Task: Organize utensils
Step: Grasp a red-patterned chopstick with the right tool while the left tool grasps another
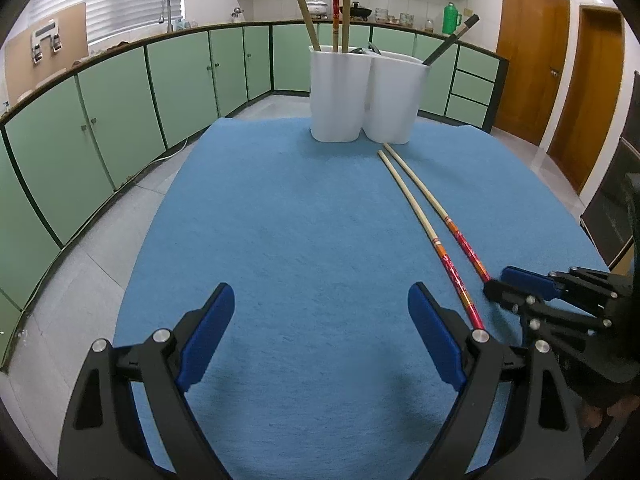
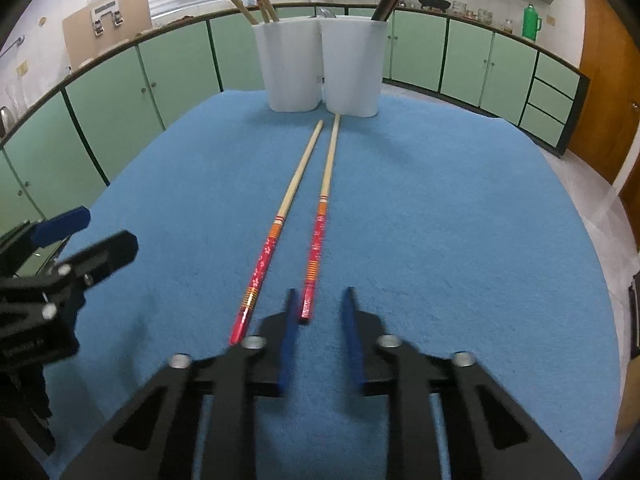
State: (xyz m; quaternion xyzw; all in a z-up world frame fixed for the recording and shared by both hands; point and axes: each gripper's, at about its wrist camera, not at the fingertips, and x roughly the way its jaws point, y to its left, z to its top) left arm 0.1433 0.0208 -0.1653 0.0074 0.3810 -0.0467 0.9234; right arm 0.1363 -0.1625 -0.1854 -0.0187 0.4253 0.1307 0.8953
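Note:
Two long chopsticks with red patterned handles lie side by side on the blue mat, the left chopstick (image 2: 276, 232) and the right chopstick (image 2: 320, 224), pointing at two white holders (image 2: 320, 68). They also show in the left wrist view (image 1: 432, 224). The left holder (image 1: 338, 94) has wooden sticks in it, the right holder (image 1: 394, 98) dark utensils. My right gripper (image 2: 320, 312) is partly open, its fingers either side of the right chopstick's red end, low over the mat. My left gripper (image 1: 320, 312) is wide open and empty, left of the chopsticks.
The blue mat (image 1: 280, 240) covers the table, with tiled floor beyond its edges. Green kitchen cabinets (image 1: 120, 96) curve around the back and left. Wooden doors (image 1: 560, 72) stand at the right. The right gripper shows in the left wrist view (image 1: 496, 286).

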